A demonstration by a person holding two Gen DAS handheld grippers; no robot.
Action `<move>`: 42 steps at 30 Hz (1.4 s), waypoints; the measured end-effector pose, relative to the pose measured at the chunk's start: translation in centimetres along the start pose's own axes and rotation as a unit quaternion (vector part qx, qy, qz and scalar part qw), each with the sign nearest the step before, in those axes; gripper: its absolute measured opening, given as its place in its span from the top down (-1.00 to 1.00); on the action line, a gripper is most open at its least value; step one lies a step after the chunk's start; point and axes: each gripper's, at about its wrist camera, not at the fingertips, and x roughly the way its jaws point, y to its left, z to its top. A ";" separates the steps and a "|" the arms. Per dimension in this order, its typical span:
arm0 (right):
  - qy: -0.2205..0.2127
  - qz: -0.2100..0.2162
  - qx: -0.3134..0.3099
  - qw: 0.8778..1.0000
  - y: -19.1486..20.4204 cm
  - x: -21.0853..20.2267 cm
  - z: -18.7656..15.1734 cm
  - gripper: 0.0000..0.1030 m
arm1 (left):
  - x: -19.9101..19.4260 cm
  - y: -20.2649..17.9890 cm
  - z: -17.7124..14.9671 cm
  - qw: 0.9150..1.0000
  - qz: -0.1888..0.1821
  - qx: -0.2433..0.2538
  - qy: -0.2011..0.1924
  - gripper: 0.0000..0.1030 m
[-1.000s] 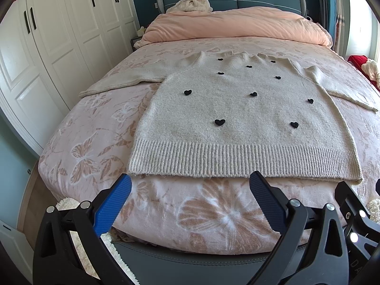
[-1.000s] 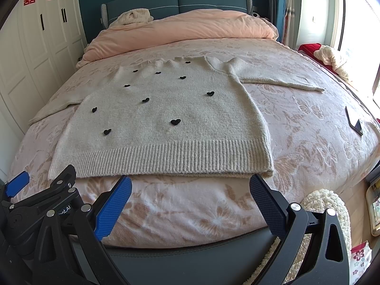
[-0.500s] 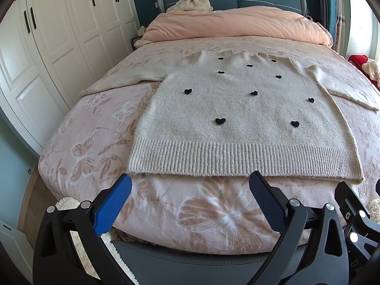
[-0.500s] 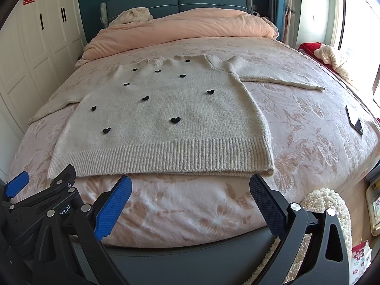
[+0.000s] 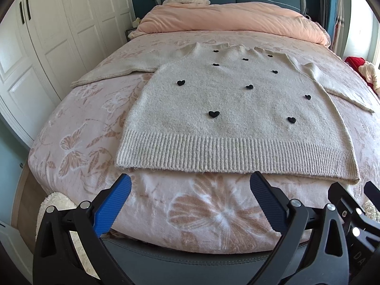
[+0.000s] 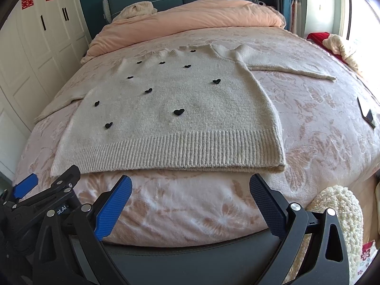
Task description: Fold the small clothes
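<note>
A cream knit sweater (image 5: 237,109) with small black hearts lies flat, face up, on the bed, its ribbed hem toward me and both sleeves spread out. It also shows in the right wrist view (image 6: 180,118). My left gripper (image 5: 190,185) is open and empty, just short of the hem, over the bed's foot edge. My right gripper (image 6: 190,185) is open and empty, beside the left one and just below the hem's right part. The left gripper's body (image 6: 35,201) shows at lower left in the right wrist view.
The bed (image 5: 78,128) has a pink floral cover and a pink duvet (image 5: 228,16) bunched at the headboard. White wardrobes (image 5: 47,35) stand at the left. A dark flat object (image 6: 367,114) lies on the bed's right side. A fluffy rug (image 6: 342,211) lies on the floor.
Both views have crept slightly closer to the bed and sweater. Both grippers stay open and empty.
</note>
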 end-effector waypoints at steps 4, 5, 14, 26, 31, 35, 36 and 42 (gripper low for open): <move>-0.009 -0.017 0.048 0.999 -6.1 1.9 4.1 -0.89 | 1.2 1.5 1.8 1.000 0.002 -0.026 -0.001 -0.91; -0.011 -0.024 0.064 0.998 -8.3 2.5 5.8 -0.89 | 1.6 1.9 2.3 1.000 -0.002 -0.030 0.002 -0.91; -0.026 -0.071 0.297 0.952 -32.8 12.9 20.9 -0.90 | 5.3 2.9 6.4 0.999 0.011 -0.050 0.013 -0.91; -0.041 -0.117 0.405 0.906 -43.8 21.8 26.5 0.64 | 9.5 1.2 8.1 0.998 0.021 -0.042 0.044 -0.91; -0.146 -0.027 0.382 0.912 -39.8 17.7 30.4 0.82 | 10.1 2.0 8.2 0.997 0.010 -0.056 0.047 -0.91; -0.222 0.097 0.242 0.940 -28.1 12.3 36.3 0.82 | 10.0 3.3 8.5 0.996 -0.015 -0.084 0.038 -0.91; -0.225 0.134 0.205 0.943 -24.6 11.6 37.3 0.82 | 10.0 3.6 8.8 0.995 -0.024 -0.094 0.036 -0.91; -0.099 0.273 -0.004 0.957 -1.7 17.2 35.2 0.71 | 10.0 5.3 11.3 0.985 -0.074 -0.157 0.016 -0.91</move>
